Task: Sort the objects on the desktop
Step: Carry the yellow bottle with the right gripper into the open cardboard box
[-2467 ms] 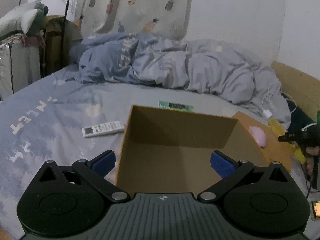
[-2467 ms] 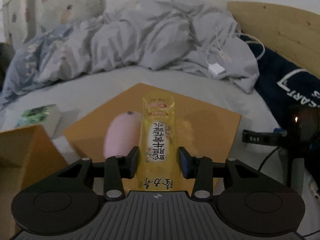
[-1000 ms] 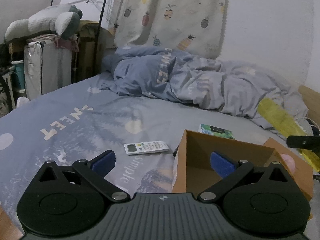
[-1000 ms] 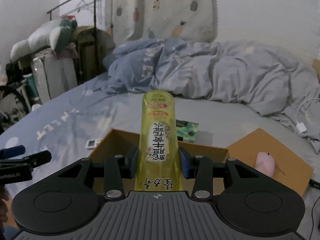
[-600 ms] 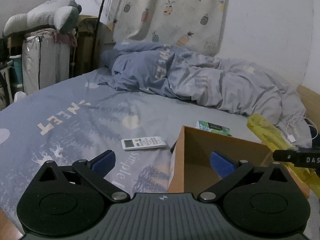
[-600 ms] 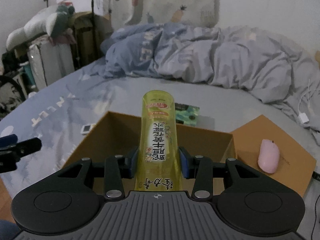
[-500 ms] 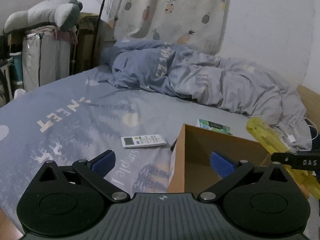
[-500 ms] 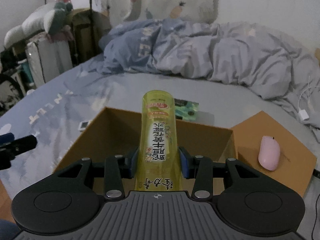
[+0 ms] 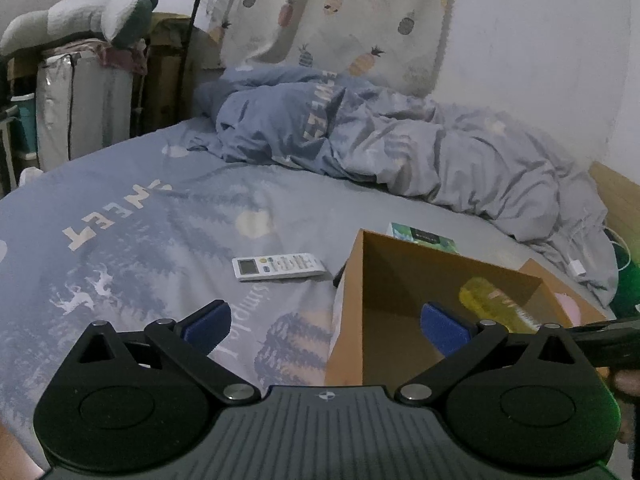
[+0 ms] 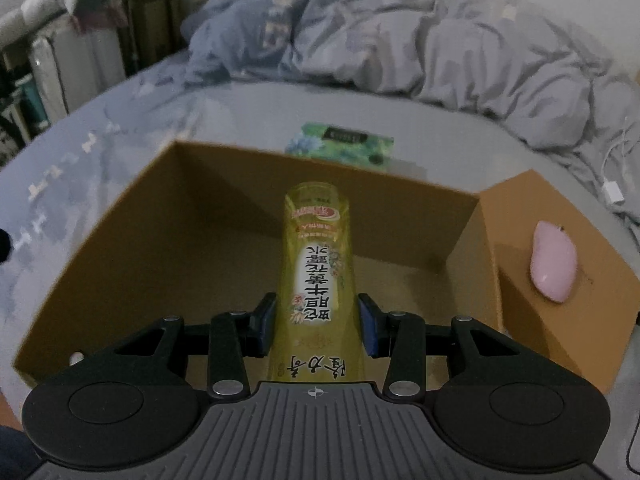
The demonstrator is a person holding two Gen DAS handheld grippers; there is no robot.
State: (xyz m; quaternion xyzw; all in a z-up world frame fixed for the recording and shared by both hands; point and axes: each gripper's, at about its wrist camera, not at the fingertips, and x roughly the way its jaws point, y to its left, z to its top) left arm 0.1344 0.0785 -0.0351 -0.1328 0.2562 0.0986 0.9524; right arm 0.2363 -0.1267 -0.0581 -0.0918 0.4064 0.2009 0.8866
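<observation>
Right tongs [image 10: 317, 330] pinch yellow bottle [image 10: 317, 268] inside box [image 10: 120, 248]; left tongs [image 9: 326, 322] spread.

A bed [image 9: 168, 216] fills most of both views, covered by a blue-grey sheet printed with pale trees, deer and large white letters. A crumpled blue and grey duvet [image 9: 392, 148] is heaped along its far side against the white wall [image 9: 540, 60]. Above the duvet hangs a pale curtain [image 9: 340, 20] patterned with pineapples. To the left, a grey and white plush toy [image 9: 84, 20] lies on top of stacked storage, beside a zipped translucent bag [image 9: 76, 112]. A thin dark clothes rail [image 9: 192, 24] rises behind it. At the right, a white charger and cable [image 9: 576, 266] lie on the duvet's edge, near a wooden bed frame [image 9: 616, 196].
</observation>
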